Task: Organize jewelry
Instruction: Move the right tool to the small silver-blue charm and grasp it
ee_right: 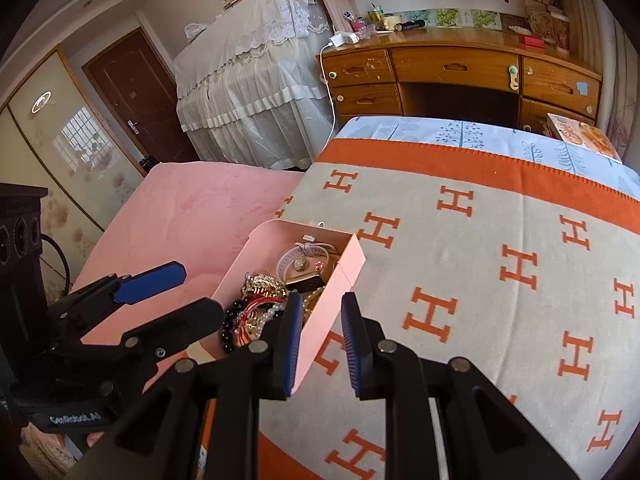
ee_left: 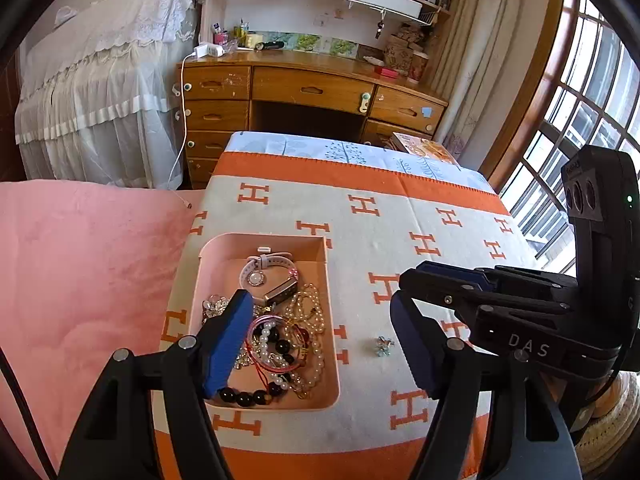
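**Handling the loose trinket and the pink tray**

Left wrist view. The left gripper (ee_left: pixel 320 344) stands with its jaws wide apart and nothing between them. The shallow pink rectangular tray (ee_left: pixel 334 360) lies below, on the grey blanket with orange H pattern (ee_left: pixel 420 208). It holds a tangle of pearl and dark-bead bracelets (ee_left: pixel 280 344) and a pale-strapped watch (ee_left: pixel 266 266). One small silver-blue trinket (ee_left: pixel 384 345) lies alone on the blanket, just beside the tray's right wall. It is judged light, small and hard, and the soft blanket will yield under the pads. Pinch it across its body from above. The strands are limp and likely to snag on each other; lift them singly.

Right wrist view. The right gripper (ee_right: pixel 320 344) has its jaws narrowly apart and empty, hovering over the tray's near corner. The trinket is hidden here. Open blanket lies to the right. The tray sits near the blanket's left edge, beside the pink bedsheet (ee_right: pixel 192 200).
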`<state>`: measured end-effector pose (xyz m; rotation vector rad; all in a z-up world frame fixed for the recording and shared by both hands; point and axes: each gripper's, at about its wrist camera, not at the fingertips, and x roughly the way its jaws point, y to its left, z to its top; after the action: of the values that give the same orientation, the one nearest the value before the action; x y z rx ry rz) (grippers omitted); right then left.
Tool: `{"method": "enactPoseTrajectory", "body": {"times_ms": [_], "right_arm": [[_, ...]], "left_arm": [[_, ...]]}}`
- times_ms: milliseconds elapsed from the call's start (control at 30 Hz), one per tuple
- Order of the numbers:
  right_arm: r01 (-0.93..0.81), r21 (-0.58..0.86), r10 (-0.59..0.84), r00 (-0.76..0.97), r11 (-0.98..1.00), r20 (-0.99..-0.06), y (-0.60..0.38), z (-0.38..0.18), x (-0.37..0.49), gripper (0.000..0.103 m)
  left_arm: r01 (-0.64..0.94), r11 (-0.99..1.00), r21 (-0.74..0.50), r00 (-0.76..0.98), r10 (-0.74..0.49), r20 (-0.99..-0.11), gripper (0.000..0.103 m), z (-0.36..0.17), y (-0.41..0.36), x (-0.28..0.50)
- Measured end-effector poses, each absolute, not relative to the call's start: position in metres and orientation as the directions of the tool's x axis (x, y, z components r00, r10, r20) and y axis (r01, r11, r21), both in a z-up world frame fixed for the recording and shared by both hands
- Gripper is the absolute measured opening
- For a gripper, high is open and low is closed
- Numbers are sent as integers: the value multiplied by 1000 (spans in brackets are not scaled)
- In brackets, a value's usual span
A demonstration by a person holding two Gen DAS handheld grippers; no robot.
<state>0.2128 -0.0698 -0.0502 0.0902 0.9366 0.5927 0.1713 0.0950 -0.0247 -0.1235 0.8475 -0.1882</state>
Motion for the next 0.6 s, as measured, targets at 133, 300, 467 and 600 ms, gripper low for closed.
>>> {"method": "enactPoseTrajectory", "body": {"times_ms": [133,300,467,600], "right_arm": [[-447,269,483,480,853,-733,-79,-49,200,27],[-438,257,468,487,861,-738,-95,-60,188,27],[-412,282,461,447,867,-767,-107,-90,184,27],[-392,318,470,397,863,-788,-110,-117,181,27]], "left_arm": [[112,985,-128,684,-170,-709,87,-21,77,154],[60,996,-63,723,-87,-685,91,-29,64,140],[31,995,-93,689,-88,-720,91,-54,62,135],[-16,996,-89,687,-54,-725,91,-74,64,127]]}}
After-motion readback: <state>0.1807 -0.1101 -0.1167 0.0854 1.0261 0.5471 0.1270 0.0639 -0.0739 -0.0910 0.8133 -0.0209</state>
